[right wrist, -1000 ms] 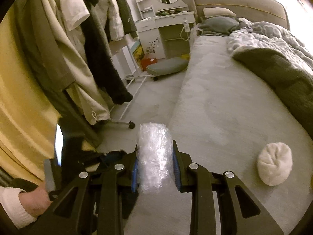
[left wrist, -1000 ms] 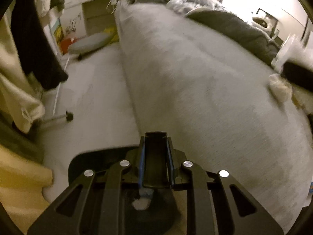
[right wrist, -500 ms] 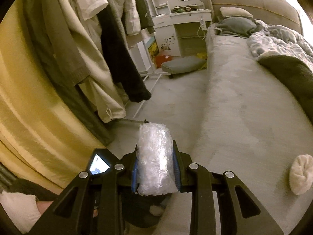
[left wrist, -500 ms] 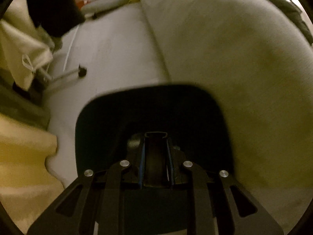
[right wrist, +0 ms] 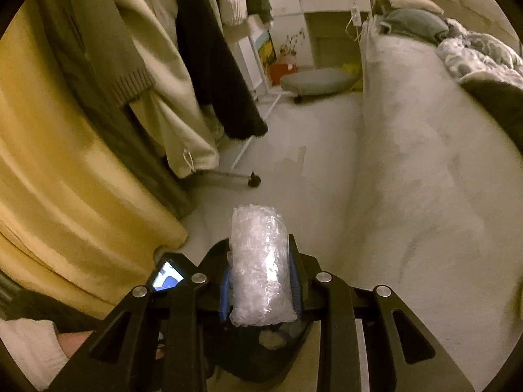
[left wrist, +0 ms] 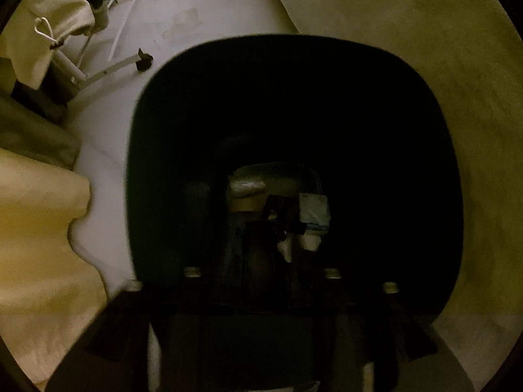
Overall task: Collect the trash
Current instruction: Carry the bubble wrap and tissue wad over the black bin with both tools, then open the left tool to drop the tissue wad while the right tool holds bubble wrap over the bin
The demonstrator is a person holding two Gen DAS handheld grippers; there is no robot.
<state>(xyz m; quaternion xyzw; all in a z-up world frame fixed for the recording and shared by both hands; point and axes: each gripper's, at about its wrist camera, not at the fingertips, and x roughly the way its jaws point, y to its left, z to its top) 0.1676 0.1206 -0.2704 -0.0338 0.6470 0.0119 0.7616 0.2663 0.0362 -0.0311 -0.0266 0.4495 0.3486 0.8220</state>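
In the left wrist view I look straight down into a black trash bin (left wrist: 157, 150) that fills most of the picture. Pale and bluish scraps of trash (left wrist: 313, 210) lie on its dark bottom. My left gripper (left wrist: 264, 228) hangs inside the bin's mouth with its jaws opening. Its fingers are almost lost in the dark, and I make out nothing pressed between them. My right gripper (right wrist: 260, 245) is shut on a crumpled wad of clear plastic wrap (right wrist: 258, 271), which it holds above the bin (right wrist: 261, 356). A hand in a white sleeve (right wrist: 36, 349) shows at the lower left.
The bin stands on a pale floor between a grey bed (right wrist: 425, 163) on the right and a yellow curtain (right wrist: 65, 196) on the left. Coats hang on a rack (right wrist: 202, 65), whose wheeled foot (right wrist: 253, 181) lies nearby. Farther off are a grey stool (right wrist: 317, 81) and a white dresser (right wrist: 327, 3).
The left gripper has tipped down and sunk into the bin, and its jaws have spread. The right gripper has carried the plastic leftward over the bin, and the white ball on the bed has left view.
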